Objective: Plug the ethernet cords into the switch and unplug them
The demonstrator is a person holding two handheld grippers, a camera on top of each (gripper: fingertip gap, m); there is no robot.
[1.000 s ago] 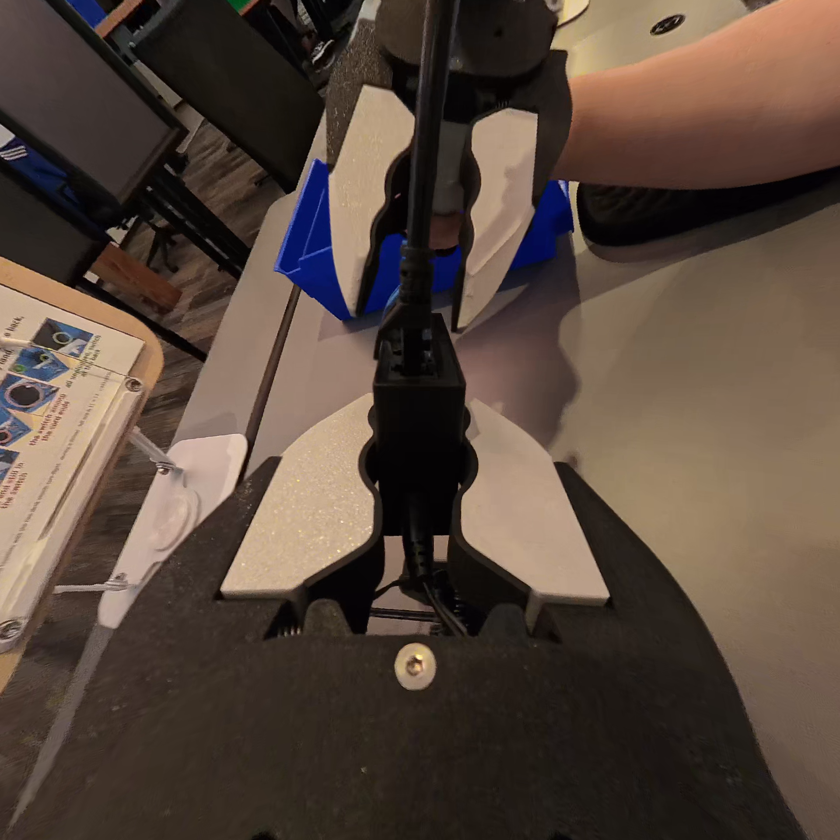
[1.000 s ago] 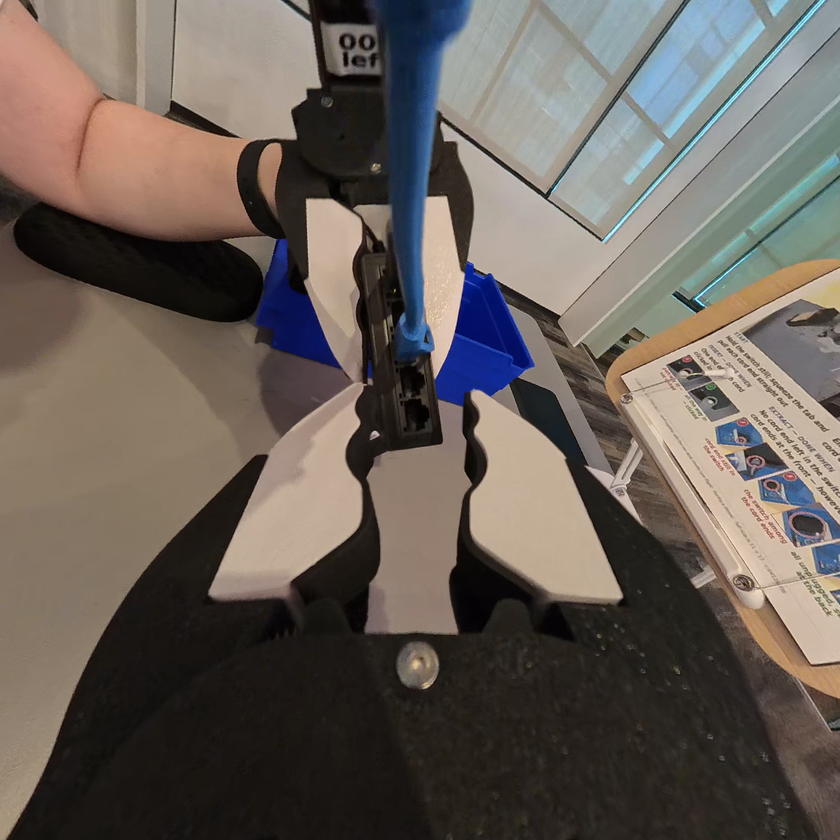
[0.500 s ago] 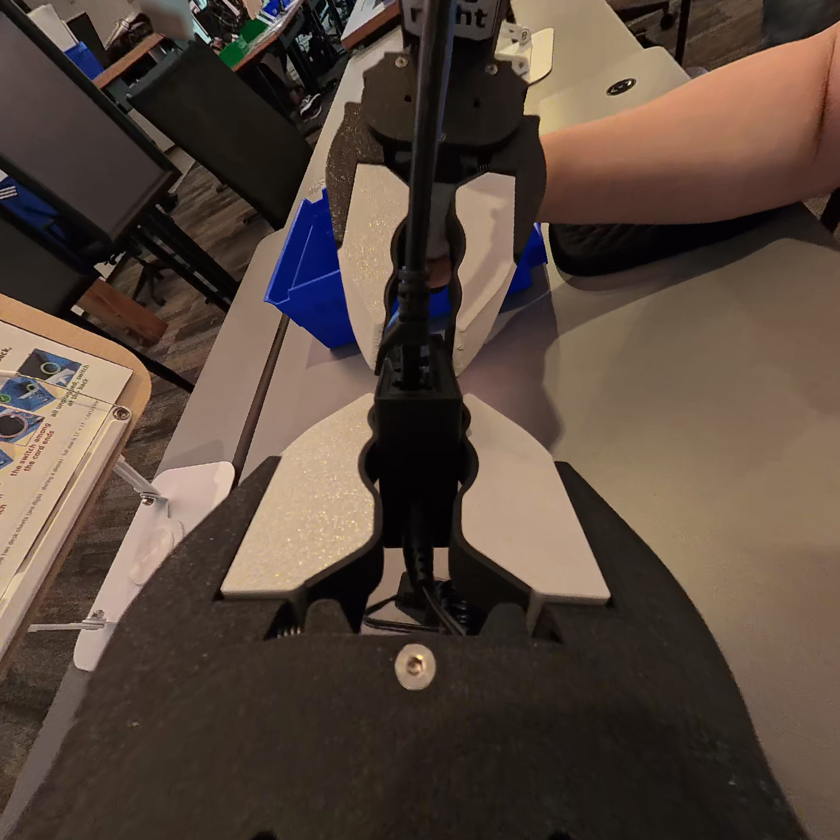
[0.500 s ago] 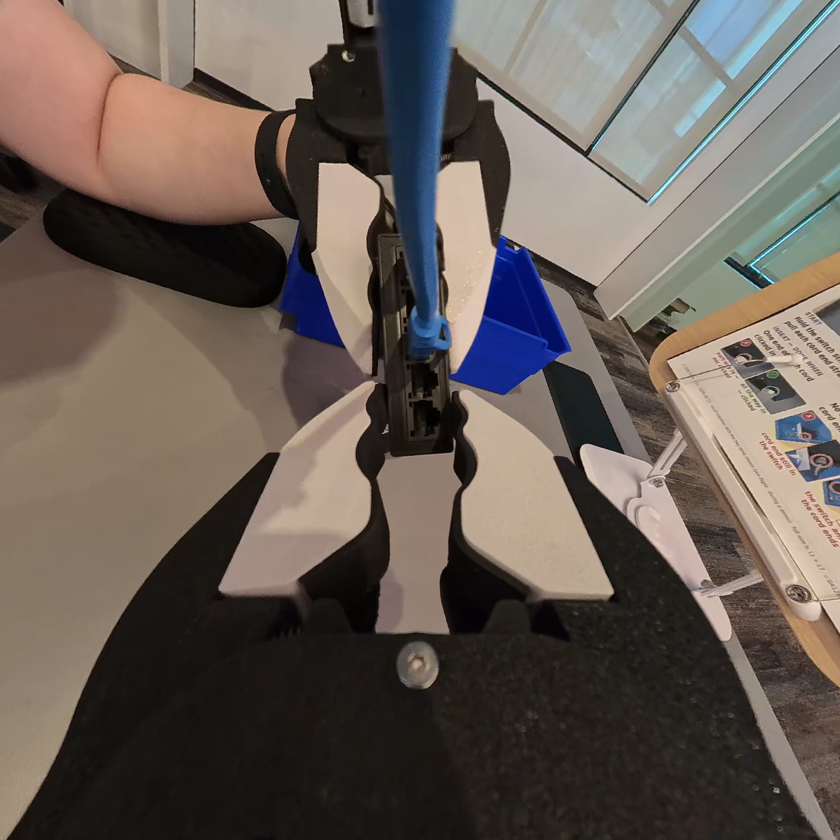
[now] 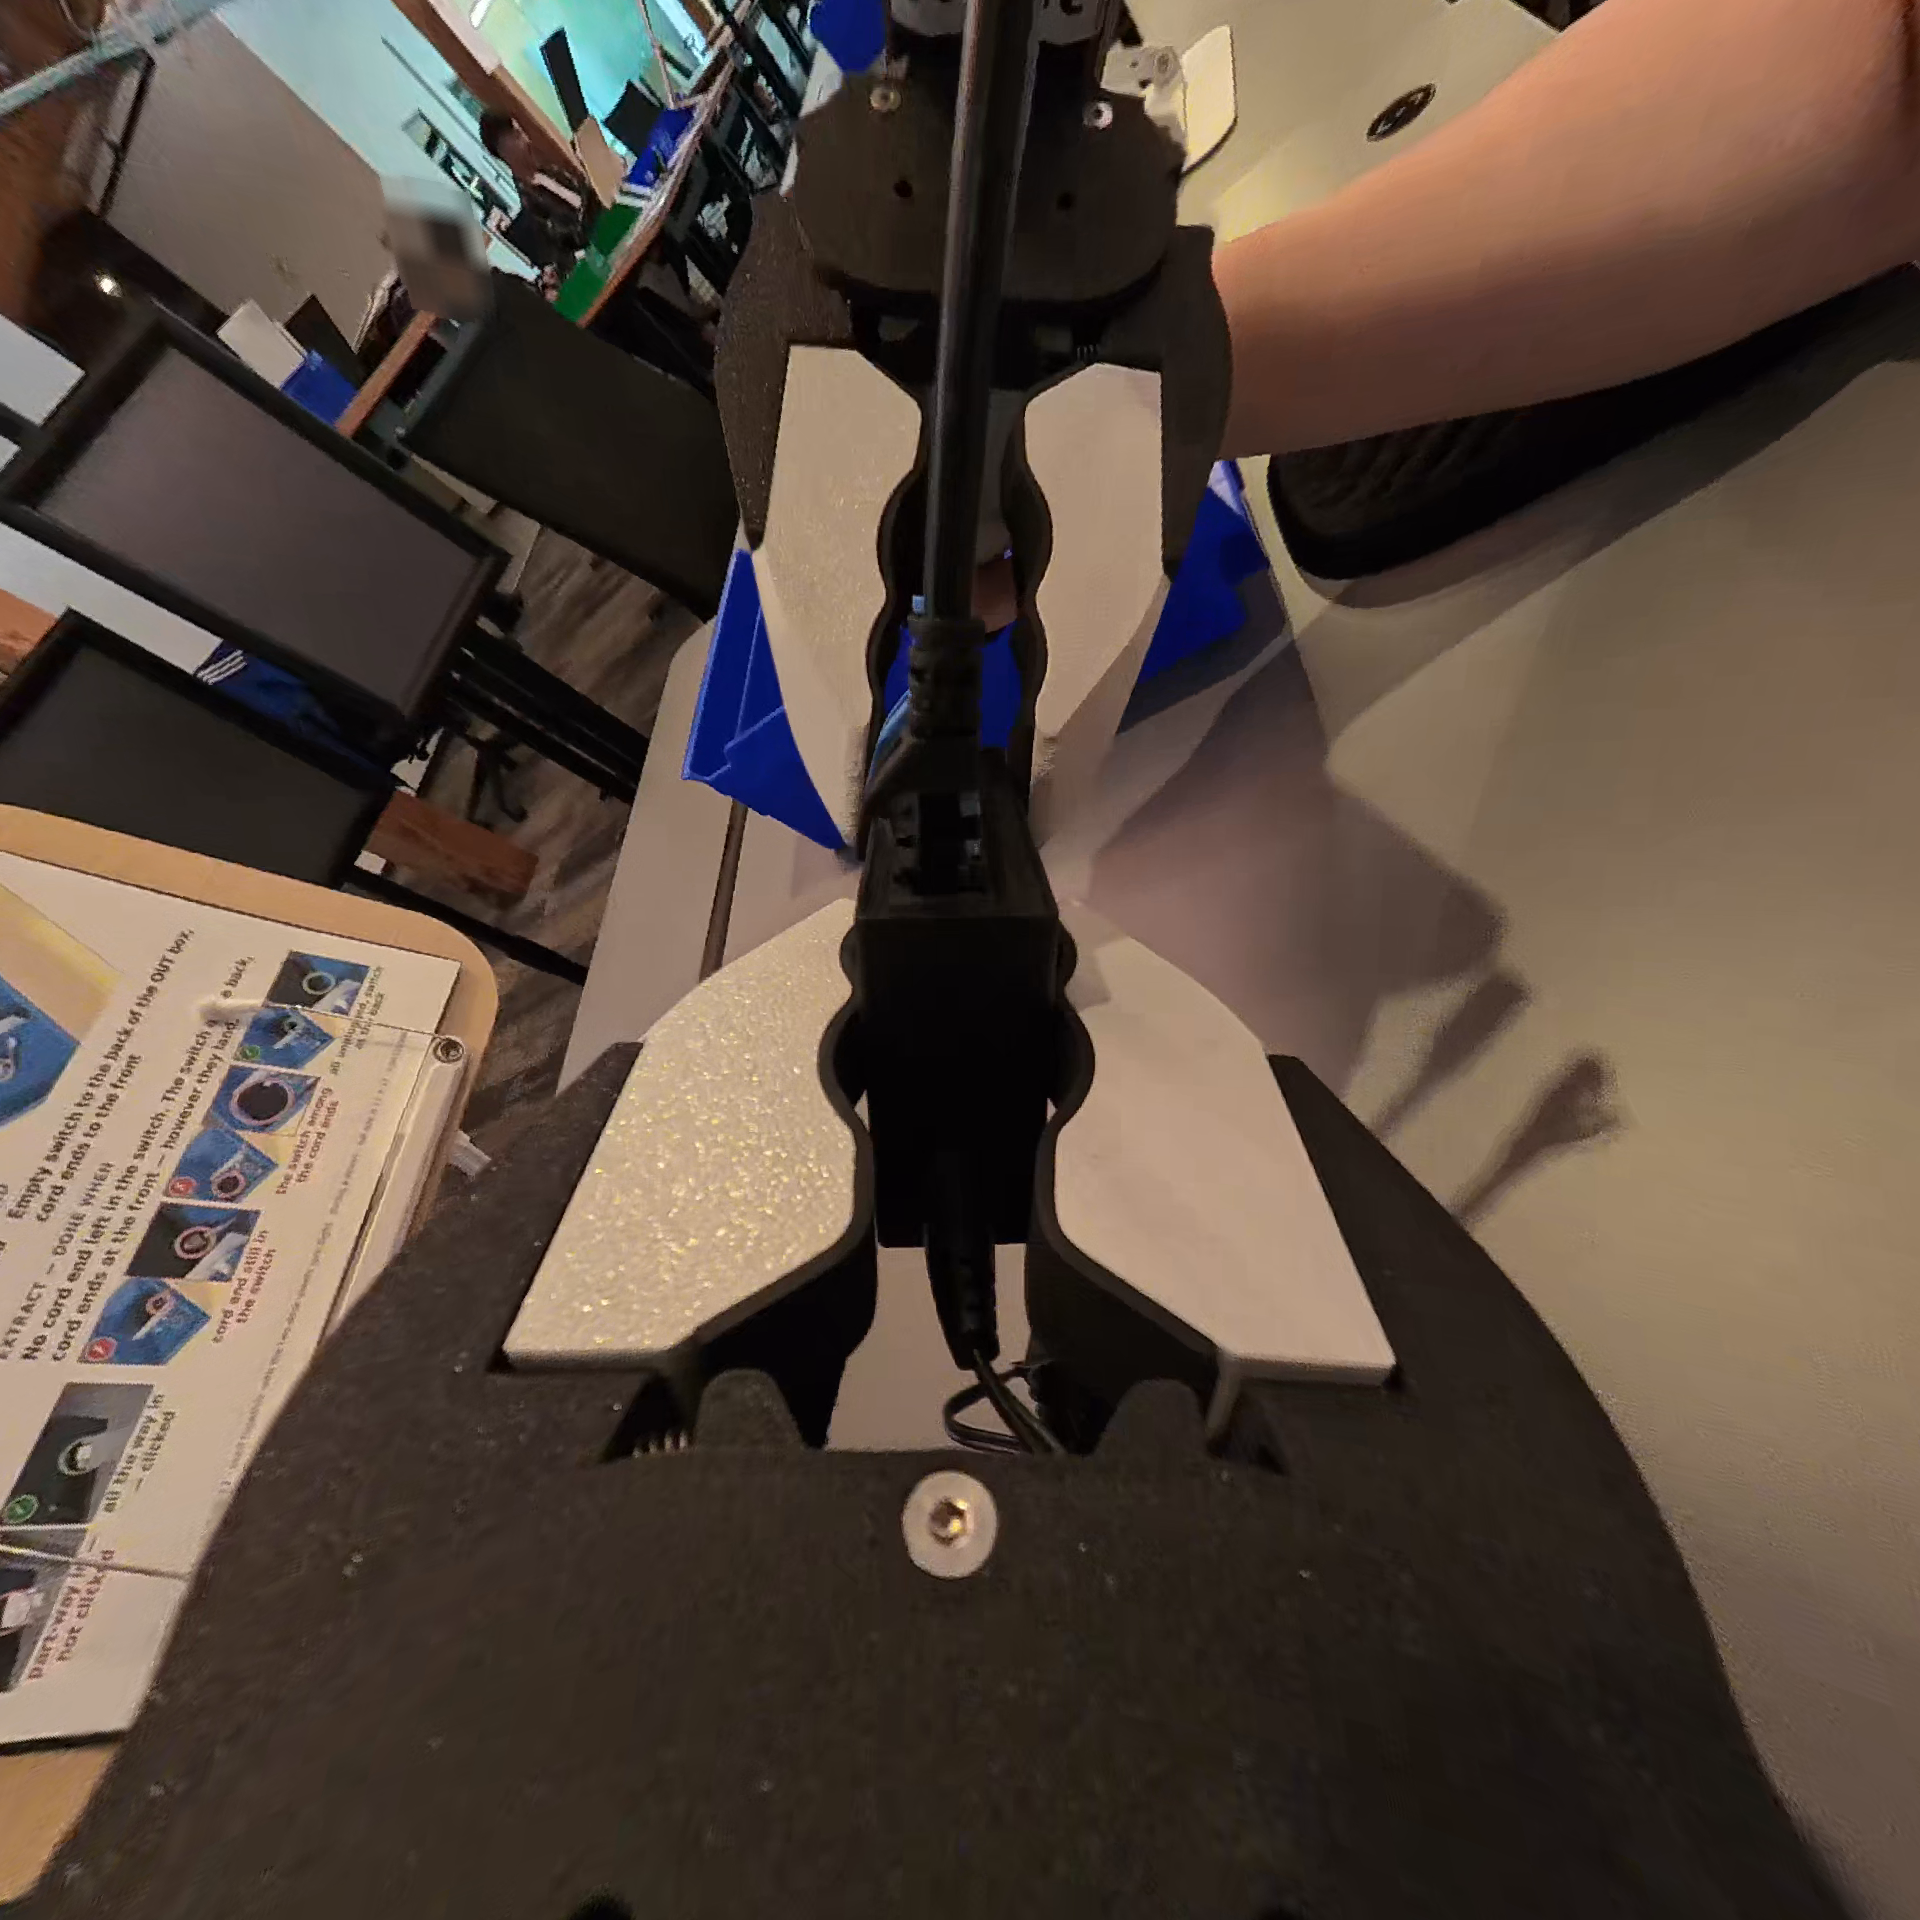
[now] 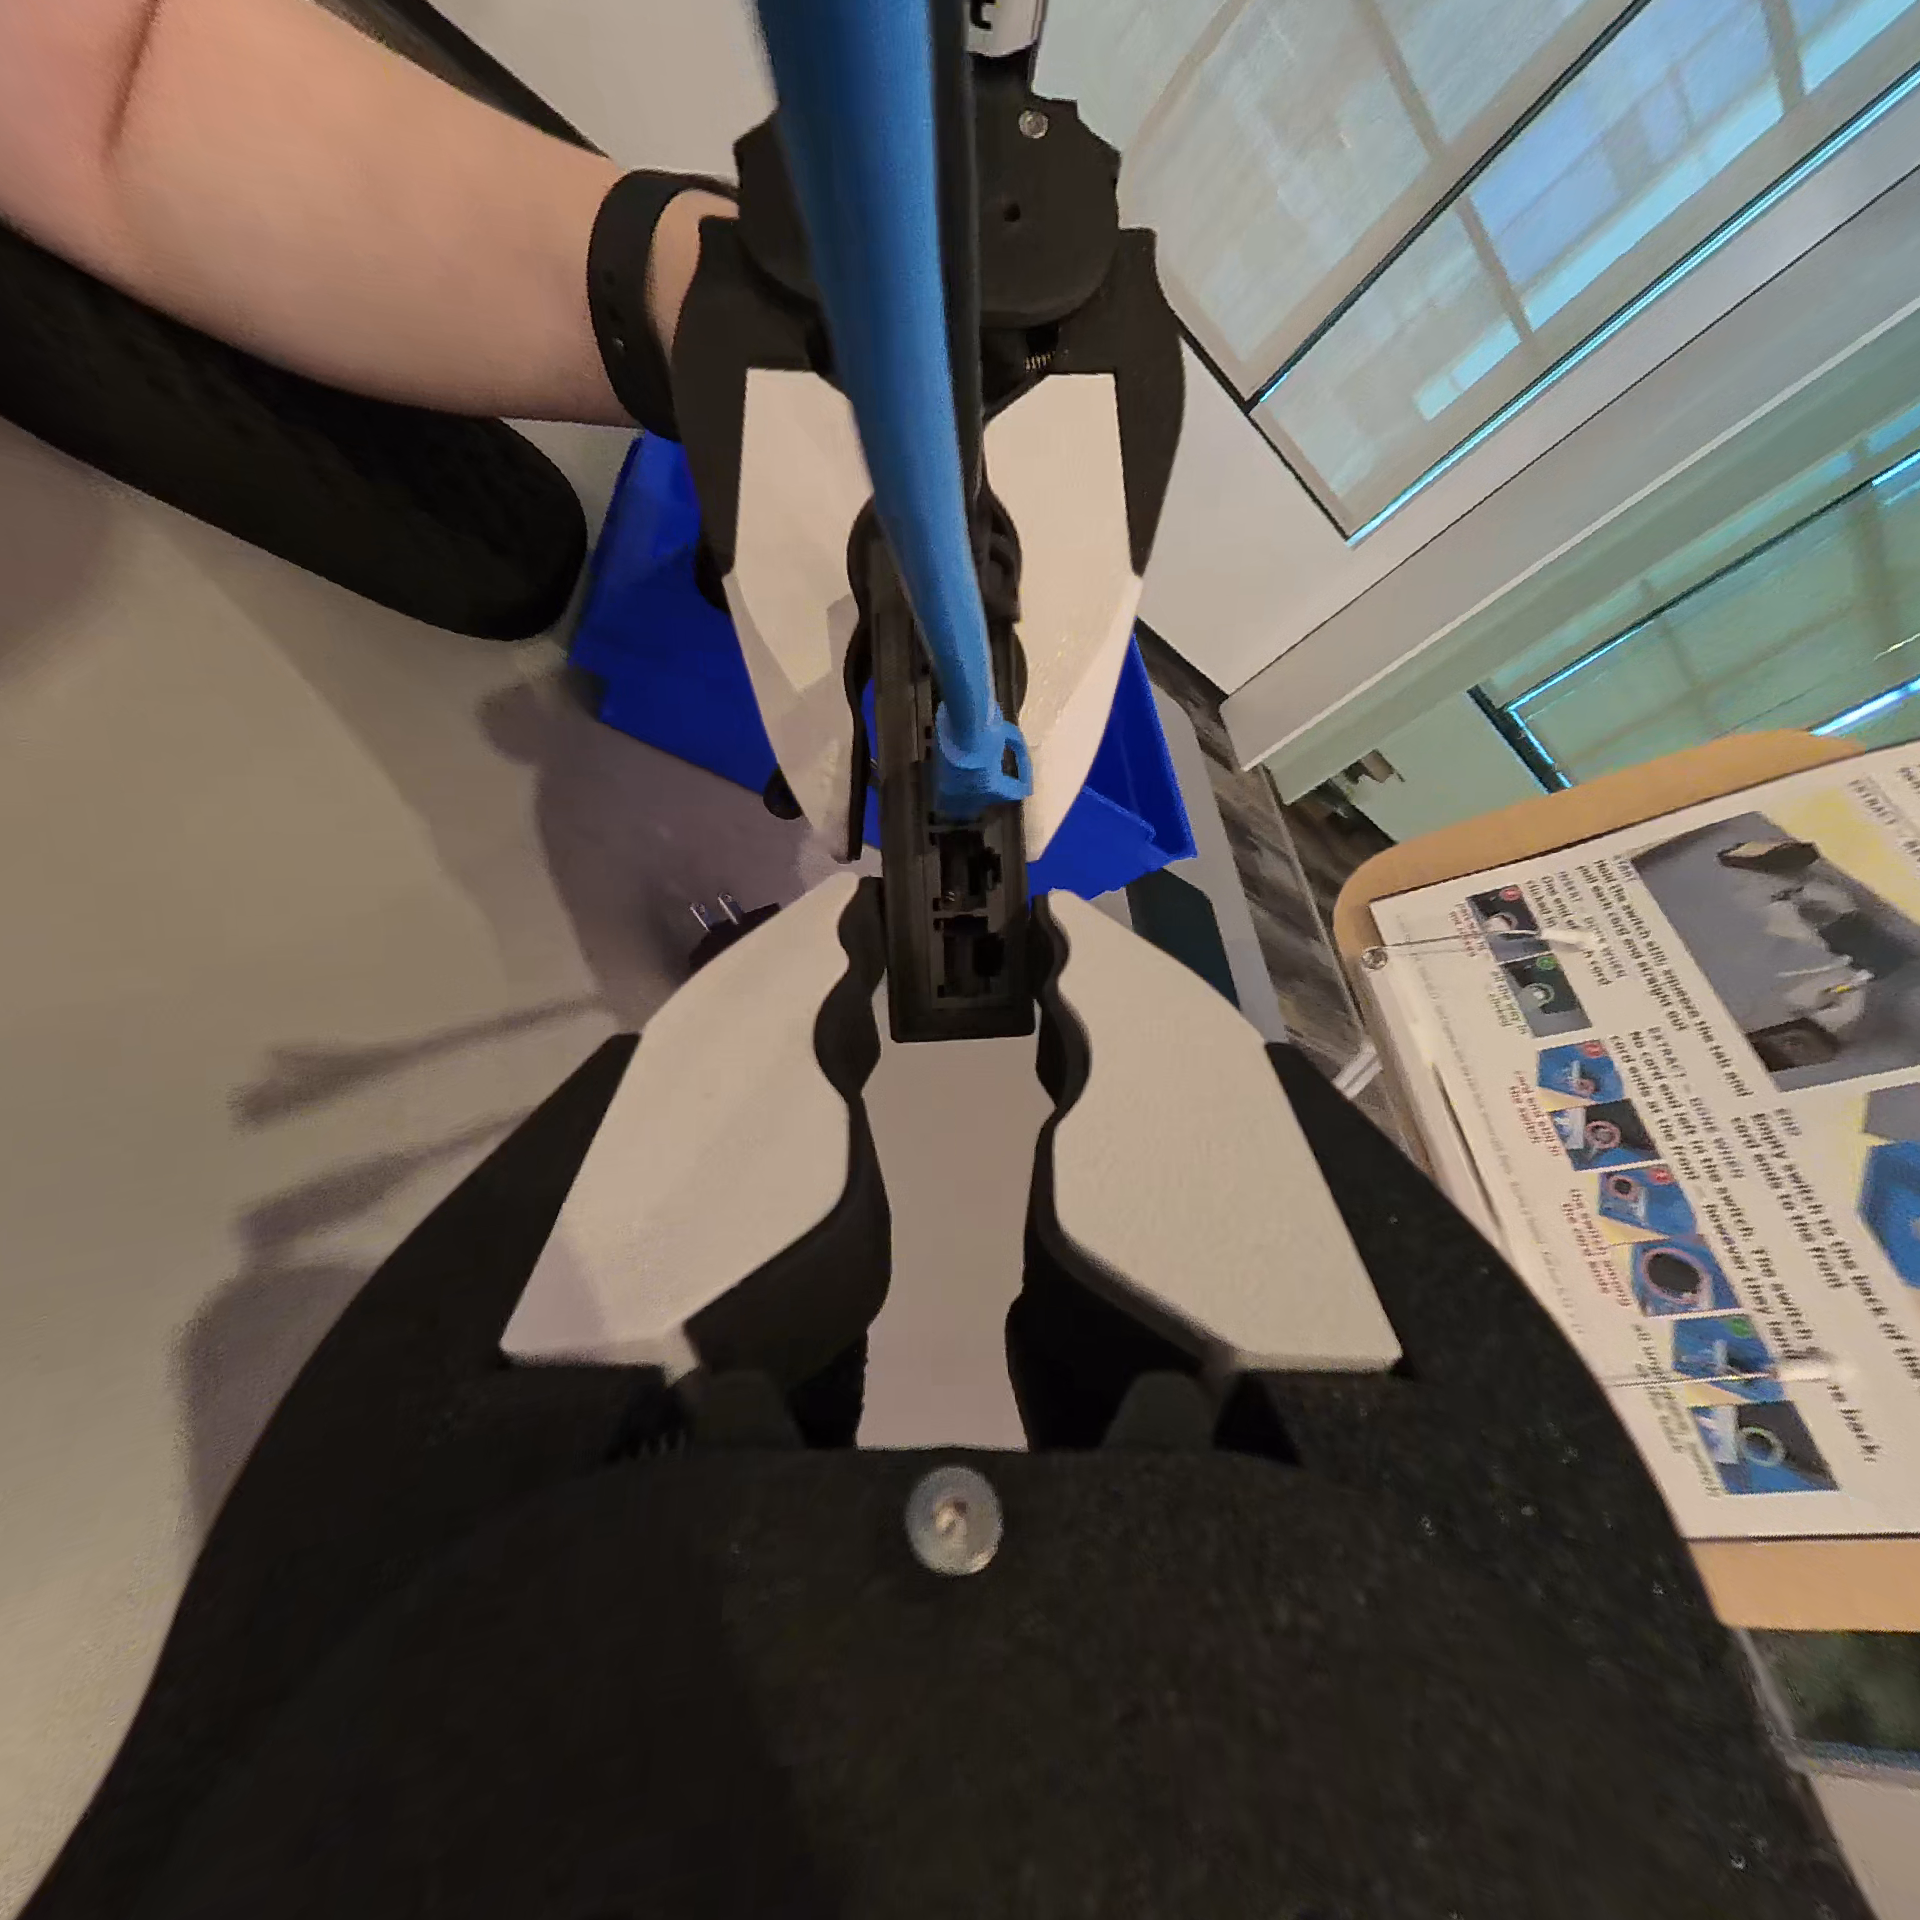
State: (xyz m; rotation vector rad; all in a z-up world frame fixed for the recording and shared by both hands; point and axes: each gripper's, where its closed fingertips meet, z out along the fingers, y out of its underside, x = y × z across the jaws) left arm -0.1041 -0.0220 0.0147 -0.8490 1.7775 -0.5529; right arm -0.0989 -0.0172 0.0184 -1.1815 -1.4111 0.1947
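Observation:
The black switch (image 5: 951,1039) is held between both grippers above the grey table (image 5: 1558,831). My left gripper (image 5: 956,925) is shut on its body. My right gripper (image 6: 956,899) faces it and is shut on the other end, pads against the switch (image 6: 961,987) sides. A blue ethernet cord (image 6: 883,416) is plugged into a port, with two empty ports below it. A black cord (image 5: 951,416) runs up from the switch in the left wrist view. Another black cord (image 5: 966,1309) leaves the switch's near end.
A blue bin (image 5: 748,707) stands on the table behind the grippers; it also shows in the right wrist view (image 6: 665,665). A black pronged plug (image 6: 717,920) lies on the table. A wooden board with an instruction sheet (image 6: 1662,1091) is beside the table. The person's forearms rest near a black pad (image 6: 312,499).
My right gripper's jaws closed in from a wider opening onto the end of the switch. Both grippers tilted with the switch. The left grasp held.

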